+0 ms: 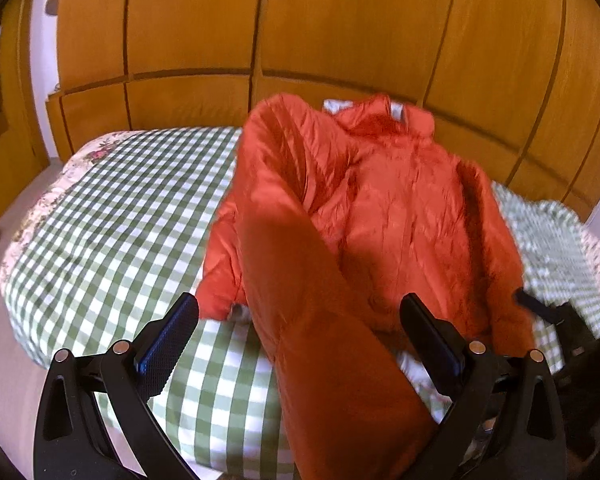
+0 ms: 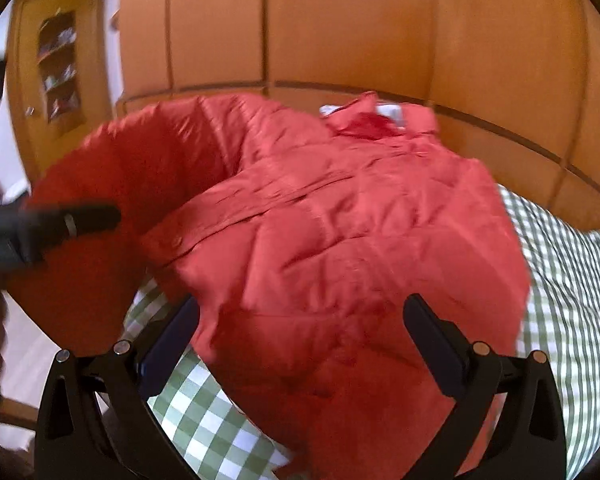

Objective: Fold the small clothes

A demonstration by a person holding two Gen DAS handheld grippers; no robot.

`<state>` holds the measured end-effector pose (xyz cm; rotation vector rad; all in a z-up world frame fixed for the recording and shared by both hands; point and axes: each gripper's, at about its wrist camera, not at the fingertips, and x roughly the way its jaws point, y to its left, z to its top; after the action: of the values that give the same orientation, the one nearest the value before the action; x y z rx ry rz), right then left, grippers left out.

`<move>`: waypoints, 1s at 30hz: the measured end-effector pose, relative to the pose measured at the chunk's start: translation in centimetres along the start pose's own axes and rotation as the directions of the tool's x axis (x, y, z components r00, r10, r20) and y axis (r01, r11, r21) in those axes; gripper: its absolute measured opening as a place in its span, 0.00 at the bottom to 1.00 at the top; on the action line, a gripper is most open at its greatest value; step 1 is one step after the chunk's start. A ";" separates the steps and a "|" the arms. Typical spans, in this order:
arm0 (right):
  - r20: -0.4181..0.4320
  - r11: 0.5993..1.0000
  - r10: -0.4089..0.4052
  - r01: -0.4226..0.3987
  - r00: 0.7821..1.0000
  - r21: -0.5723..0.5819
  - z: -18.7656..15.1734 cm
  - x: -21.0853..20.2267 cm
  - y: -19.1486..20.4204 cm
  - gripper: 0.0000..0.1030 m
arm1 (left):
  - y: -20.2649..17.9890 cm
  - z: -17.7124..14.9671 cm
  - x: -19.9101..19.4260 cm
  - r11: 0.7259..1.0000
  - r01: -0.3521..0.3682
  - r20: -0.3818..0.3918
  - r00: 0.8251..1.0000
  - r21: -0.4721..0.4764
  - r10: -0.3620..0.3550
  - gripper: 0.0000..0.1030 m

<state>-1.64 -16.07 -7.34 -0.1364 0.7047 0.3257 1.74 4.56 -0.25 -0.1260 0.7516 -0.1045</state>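
A small orange-red quilted jacket lies on a bed with a green-and-white checked cover. One sleeve is lifted and runs down between the fingers of my left gripper, whose jaws stand wide apart; I cannot see what holds the sleeve. The jacket also fills the right wrist view. My right gripper is open, with the jacket's lower hem between its fingers. The left gripper also shows in the right wrist view, beside the raised sleeve. The right gripper shows at the edge of the left wrist view.
Wooden wardrobe doors stand close behind the bed. A wooden shelf unit is at the left. The bed's floral edge and pale floor lie to the left.
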 end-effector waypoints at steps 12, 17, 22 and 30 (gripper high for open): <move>-0.178 0.997 0.012 -0.026 0.984 -0.078 -2.9 5.4 -2.4 0.98 | 6.4 1.3 1.1 0.996 0.007 0.068 0.998 -0.085 -0.001 0.97; -0.181 0.993 -0.040 0.018 0.983 -0.118 -4.4 4.7 -5.4 0.98 | 9.1 1.2 1.8 0.973 0.065 0.055 0.997 -0.222 -0.054 0.97; -0.161 0.995 -0.033 0.017 0.986 -0.099 -5.3 3.5 -8.7 0.98 | 10.0 2.5 -1.0 0.958 0.095 0.134 0.989 -0.271 -0.060 0.97; -0.105 0.995 -0.010 0.000 0.994 -0.102 -6.2 2.8 -8.6 0.98 | 3.4 5.5 -5.6 0.926 0.363 0.192 0.921 -0.102 -0.340 0.97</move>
<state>-0.47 -24.89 -13.74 -0.2535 0.7920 0.3518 1.60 9.10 6.93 -0.3966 0.5573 -0.3828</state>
